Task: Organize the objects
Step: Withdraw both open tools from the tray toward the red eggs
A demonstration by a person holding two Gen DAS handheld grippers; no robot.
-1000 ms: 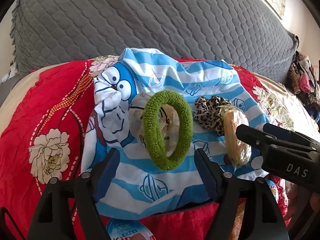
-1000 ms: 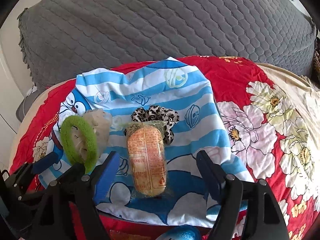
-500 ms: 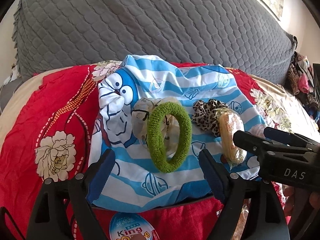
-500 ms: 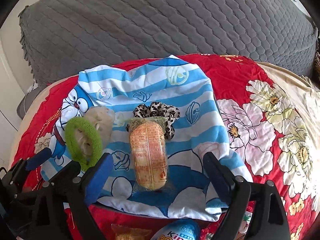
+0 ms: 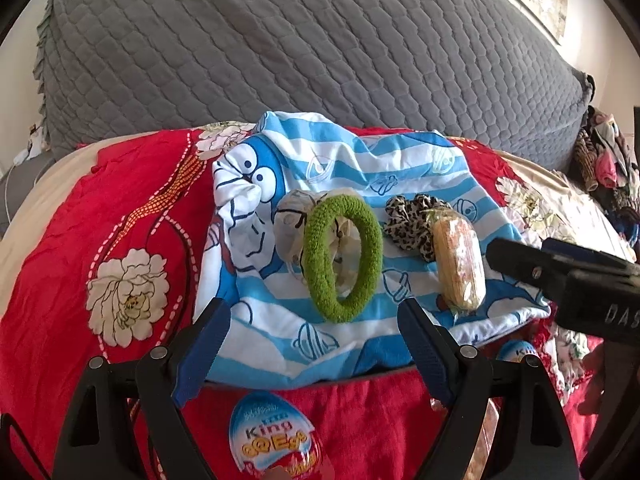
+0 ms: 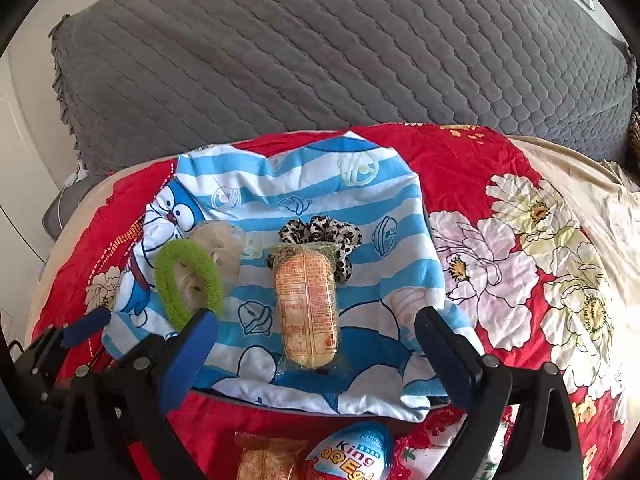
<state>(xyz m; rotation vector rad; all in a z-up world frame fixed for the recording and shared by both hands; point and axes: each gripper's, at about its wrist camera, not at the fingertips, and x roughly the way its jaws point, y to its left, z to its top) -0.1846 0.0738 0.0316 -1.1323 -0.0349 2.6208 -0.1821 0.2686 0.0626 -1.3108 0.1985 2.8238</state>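
Both grippers have drawn back from the striped cloth (image 5: 348,168) over the last second, so more of the near edge of the bed shows in each view. In the left wrist view the left gripper (image 5: 314,344) stands with its jaws wide apart and nothing between them; the green ring (image 5: 342,258), which a second ago sat between the fingertips, now lies clear beyond them on the cloth. A cream scrunchie (image 5: 292,224) lies under and behind the ring, touching it. To the right of it sit the leopard scrunchie (image 5: 408,224) and the wrapped snack (image 5: 460,264), the snack's far end resting against the leopard scrunchie. A King egg (image 5: 276,440), only its tip visible a second ago, now shows almost whole on the red sheet (image 5: 120,208) just below the cloth's edge.

In the right wrist view the right gripper (image 6: 316,348) is likewise spread wide and empty, with the snack (image 6: 308,308) lying lengthwise on the cloth (image 6: 304,184) beyond the fingertips, no longer between them. The green ring (image 6: 188,284) is to the left, the leopard scrunchie (image 6: 320,236) behind the snack. A second egg (image 6: 352,454) and another packet (image 6: 268,458) have come into sight at the bottom edge. The grey headboard (image 6: 340,48) rises behind the bed.
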